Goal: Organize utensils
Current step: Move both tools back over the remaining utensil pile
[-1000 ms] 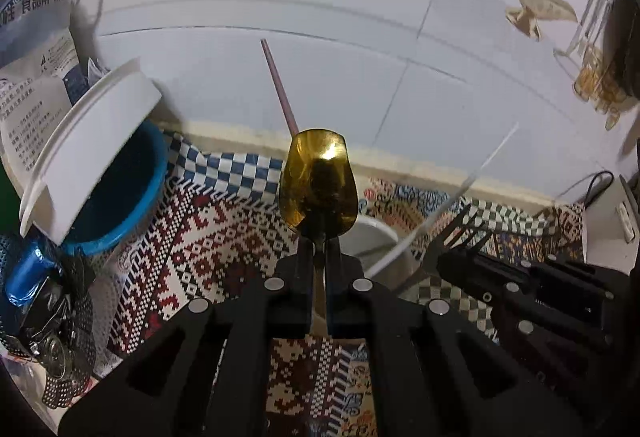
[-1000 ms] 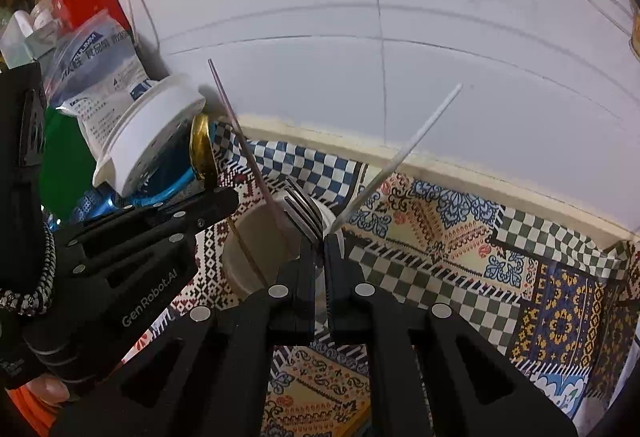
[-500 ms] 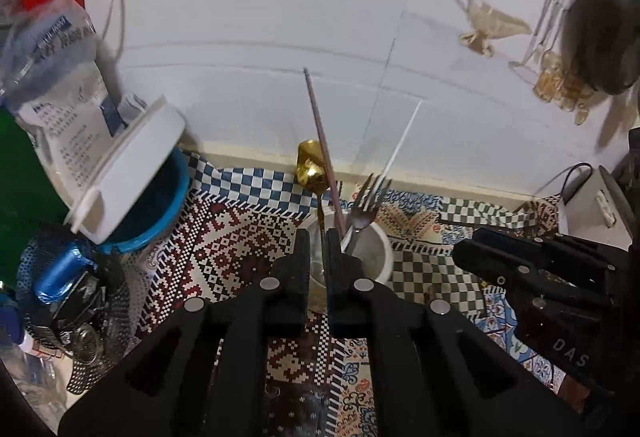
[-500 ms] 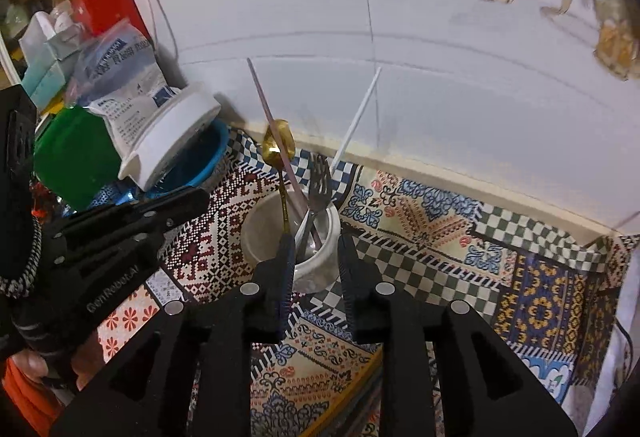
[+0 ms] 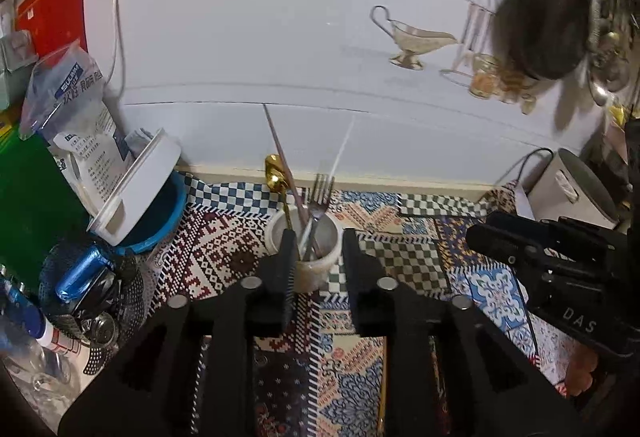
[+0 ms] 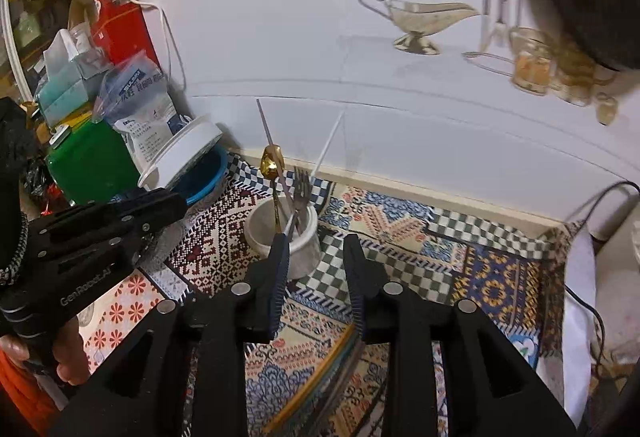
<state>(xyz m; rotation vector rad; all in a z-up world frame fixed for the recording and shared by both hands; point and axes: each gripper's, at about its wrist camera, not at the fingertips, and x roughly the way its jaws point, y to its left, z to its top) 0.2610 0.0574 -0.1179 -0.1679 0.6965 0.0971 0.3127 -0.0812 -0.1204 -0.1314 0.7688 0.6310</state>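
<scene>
Spoon (image 5: 274, 170) and fork (image 5: 320, 197) stand in the cup (image 5: 276, 233), on the patterned cloth (image 5: 404, 261).

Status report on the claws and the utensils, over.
Both claws opening, empty. Gold spoon and fork standing in white cup. Nothing in the way.

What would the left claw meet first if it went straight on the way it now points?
Probably the white utensil cup, which stands just beyond the left claw. Its jaws are opening, with nothing held between them. Depth is unclear, so it might first brush the fork standing in the cup.
</scene>
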